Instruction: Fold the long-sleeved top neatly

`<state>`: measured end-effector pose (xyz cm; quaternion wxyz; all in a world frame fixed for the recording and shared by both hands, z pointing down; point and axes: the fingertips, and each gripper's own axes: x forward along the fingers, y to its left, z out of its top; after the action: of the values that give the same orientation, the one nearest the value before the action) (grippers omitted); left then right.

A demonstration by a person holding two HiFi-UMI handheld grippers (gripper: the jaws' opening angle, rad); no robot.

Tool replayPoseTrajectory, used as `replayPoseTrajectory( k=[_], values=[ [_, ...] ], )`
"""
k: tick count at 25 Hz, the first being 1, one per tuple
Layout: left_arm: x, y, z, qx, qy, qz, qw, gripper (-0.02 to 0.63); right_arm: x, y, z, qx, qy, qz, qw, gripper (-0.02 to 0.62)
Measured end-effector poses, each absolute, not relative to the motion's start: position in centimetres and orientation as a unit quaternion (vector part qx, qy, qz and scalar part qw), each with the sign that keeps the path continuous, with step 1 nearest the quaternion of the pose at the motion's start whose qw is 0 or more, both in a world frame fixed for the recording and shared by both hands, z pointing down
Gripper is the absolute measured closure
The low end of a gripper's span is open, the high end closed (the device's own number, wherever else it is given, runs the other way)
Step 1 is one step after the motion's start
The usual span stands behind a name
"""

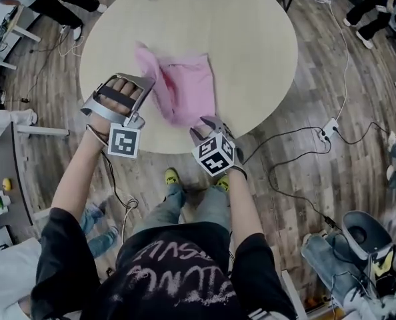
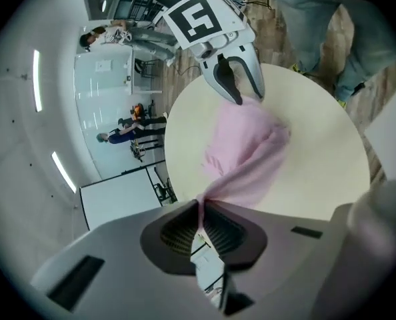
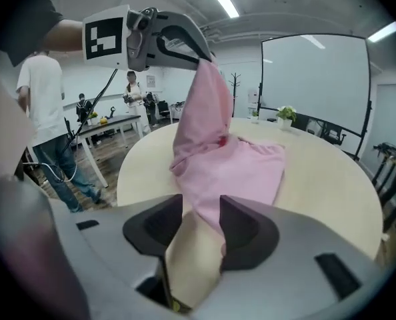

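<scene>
At the near edge of the surface [image 1: 251,45], the right gripper [image 3: 201,224] stands with jaws apart, straddling the near hem of the pink top [image 1: 188,89] without pinching it. The top lies bunched just beyond. Farther left, the left gripper [image 2: 201,209] is clamped on a corner held off the surface, so the fabric stretches slantwise between them.

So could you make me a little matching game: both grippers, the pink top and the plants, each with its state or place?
1 left gripper
2 right gripper
3 pink top
4 potted plants

A jaws apart
B far edge of the table
C shut on the pink top
D one end lifted up

Pairs: 1-C, 2-A, 3-D, 4-B
</scene>
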<state>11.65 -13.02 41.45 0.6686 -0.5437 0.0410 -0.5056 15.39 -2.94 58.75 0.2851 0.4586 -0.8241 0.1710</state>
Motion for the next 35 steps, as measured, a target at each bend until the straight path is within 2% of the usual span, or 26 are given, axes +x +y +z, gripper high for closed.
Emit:
replayPoseTrajectory(
  k=[9, 19, 24, 29, 35],
  values=[
    [22.6, -5.9, 47.1, -0.572, -0.053, -0.461, 0.676, 0.571, 19.0, -0.6, 58.3, 0.473, -0.826, 0.187, 0.243, 0.417],
    [24.9, -0.2, 54.0, -0.616, -0.096, -0.470, 0.624, 0.571, 22.3, 2.3, 59.7, 0.481, -0.821, 0.202, 0.231, 0.417],
    [24.2, 1.2, 57.2, -0.661, -0.093, -0.489, 0.561, 0.569, 23.5, 3.0, 59.4, 0.483, -0.821, 0.203, 0.227, 0.422],
    [24.3, 0.5, 54.6, -0.718, -0.056, -0.491, 0.490, 0.534, 26.9, 1.8, 57.4, 0.515, -0.806, 0.202, 0.209, 0.445],
    [23.7, 1.5, 50.3, -0.742, -0.067, -0.453, 0.490, 0.479, 31.4, -2.7, 52.2, 0.551, -0.789, 0.164, 0.217, 0.463]
  ],
)
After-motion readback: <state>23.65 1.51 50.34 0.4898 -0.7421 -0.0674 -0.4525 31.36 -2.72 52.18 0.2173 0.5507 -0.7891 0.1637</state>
